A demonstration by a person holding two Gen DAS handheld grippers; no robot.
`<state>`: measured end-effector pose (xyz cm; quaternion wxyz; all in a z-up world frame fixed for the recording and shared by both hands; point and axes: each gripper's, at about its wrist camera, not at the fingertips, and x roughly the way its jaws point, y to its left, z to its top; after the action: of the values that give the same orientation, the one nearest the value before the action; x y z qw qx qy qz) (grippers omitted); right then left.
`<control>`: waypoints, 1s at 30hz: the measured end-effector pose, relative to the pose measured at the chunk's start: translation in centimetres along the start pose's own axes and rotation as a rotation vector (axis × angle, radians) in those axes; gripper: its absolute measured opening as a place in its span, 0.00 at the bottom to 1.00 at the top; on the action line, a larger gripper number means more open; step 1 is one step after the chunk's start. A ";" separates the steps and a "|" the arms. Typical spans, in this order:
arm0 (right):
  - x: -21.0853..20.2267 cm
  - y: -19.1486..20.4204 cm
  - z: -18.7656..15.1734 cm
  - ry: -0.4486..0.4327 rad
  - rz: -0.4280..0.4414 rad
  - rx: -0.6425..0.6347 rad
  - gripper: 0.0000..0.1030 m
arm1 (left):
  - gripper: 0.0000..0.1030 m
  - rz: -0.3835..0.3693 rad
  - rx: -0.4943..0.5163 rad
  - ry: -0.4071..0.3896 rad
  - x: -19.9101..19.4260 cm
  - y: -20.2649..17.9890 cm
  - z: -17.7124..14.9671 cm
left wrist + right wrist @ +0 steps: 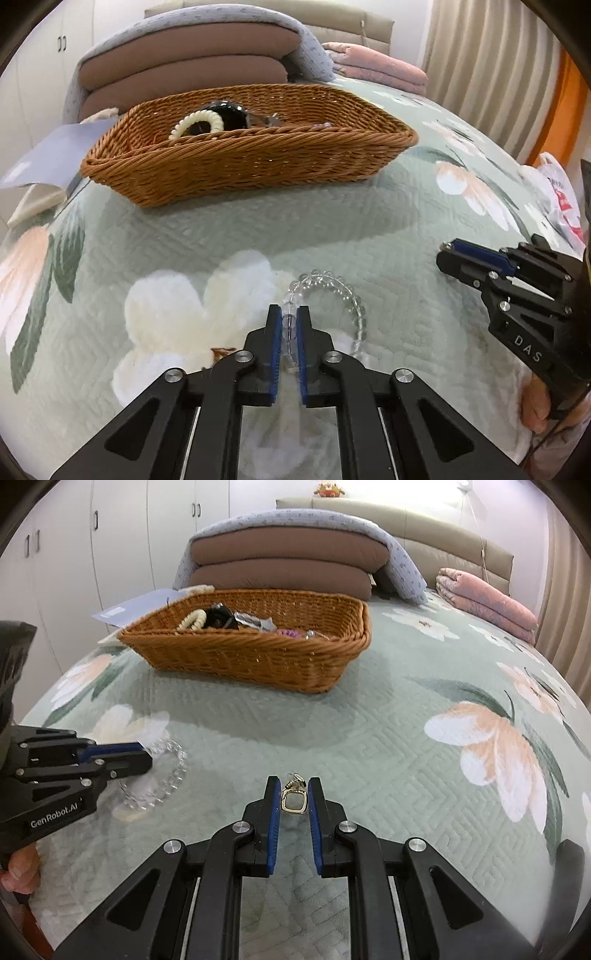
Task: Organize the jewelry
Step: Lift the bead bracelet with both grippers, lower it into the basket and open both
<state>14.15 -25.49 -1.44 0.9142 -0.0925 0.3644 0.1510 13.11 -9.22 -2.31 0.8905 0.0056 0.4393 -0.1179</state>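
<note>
Your left gripper (pixel 289 320) has its jaws pinched tight on the clear bead bracelet (pixel 325 295) lying on the near bed cover (pixel 332 229), while your right gripper (pixel 293 794) sits part open around the gold earring (pixel 293 800), and the basket (pixel 258 653) of jewelry waits far behind

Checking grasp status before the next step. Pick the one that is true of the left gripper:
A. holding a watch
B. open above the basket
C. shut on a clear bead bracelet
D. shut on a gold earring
C: the left gripper has its blue pads closed on the clear bead bracelet, which lies on the quilt.
</note>
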 end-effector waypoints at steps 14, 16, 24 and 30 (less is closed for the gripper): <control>-2.7 -0.6 0.2 -0.124 0.062 0.032 0.16 | 0.08 -0.205 0.007 -0.208 -5.5 0.7 0.5; -2.6 -0.5 0.2 -0.121 0.059 0.028 0.16 | 0.07 -0.218 -0.008 -0.223 -5.8 0.9 0.6; -3.3 0.2 0.0 -0.148 0.058 -0.005 0.16 | 0.08 -0.206 -0.020 -0.249 -7.3 1.6 1.3; -5.2 -1.3 2.7 -0.201 0.083 0.075 0.16 | 0.07 -0.210 -0.006 -0.310 -9.3 2.7 3.8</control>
<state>12.78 -27.04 4.17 0.9419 -0.0274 0.2799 0.1836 11.20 -5.15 7.02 0.9304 -0.0610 0.2953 -0.2084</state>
